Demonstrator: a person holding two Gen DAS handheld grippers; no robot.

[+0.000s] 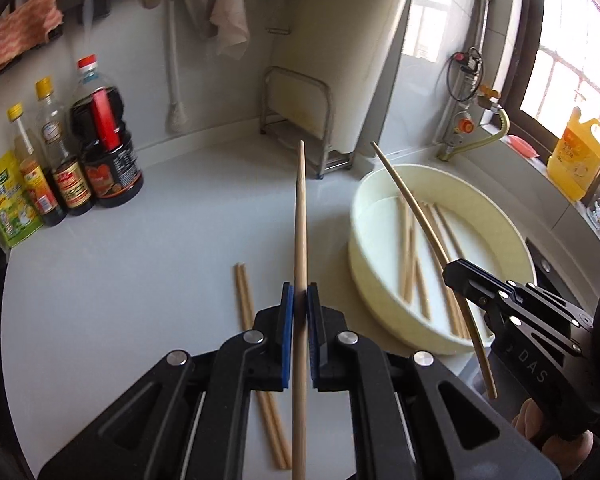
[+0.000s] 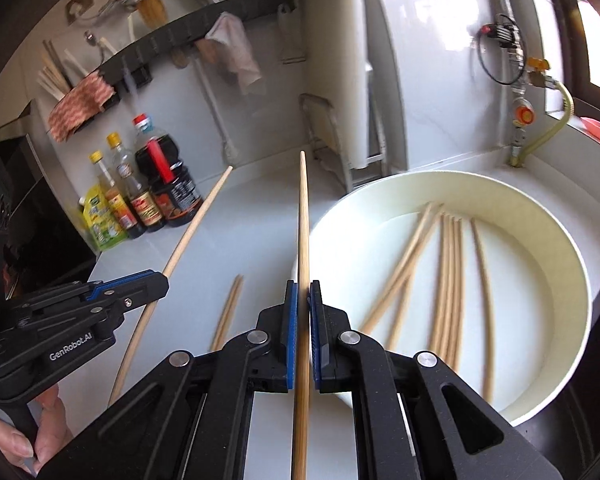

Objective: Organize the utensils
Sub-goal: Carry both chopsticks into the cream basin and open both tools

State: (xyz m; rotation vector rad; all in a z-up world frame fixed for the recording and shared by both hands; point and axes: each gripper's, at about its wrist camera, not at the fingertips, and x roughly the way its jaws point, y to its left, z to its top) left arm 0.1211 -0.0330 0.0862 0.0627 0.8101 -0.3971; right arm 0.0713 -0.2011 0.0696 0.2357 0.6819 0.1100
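Both grippers up over the surface, left gripper & right gripper each w/ fingers pinching one chopstick near mid-length; sticks look light, stiff, smooth, prob slippery, more in basin, pair on surface

1. A pale grey counter carries everything.
2. A round cream basin stands on its right part.
3. A pair of chopsticks lies side by side left of the basin.
4. Sauce bottles and a green pouch stand at the back left.
5. A metal rack stands by the back wall.
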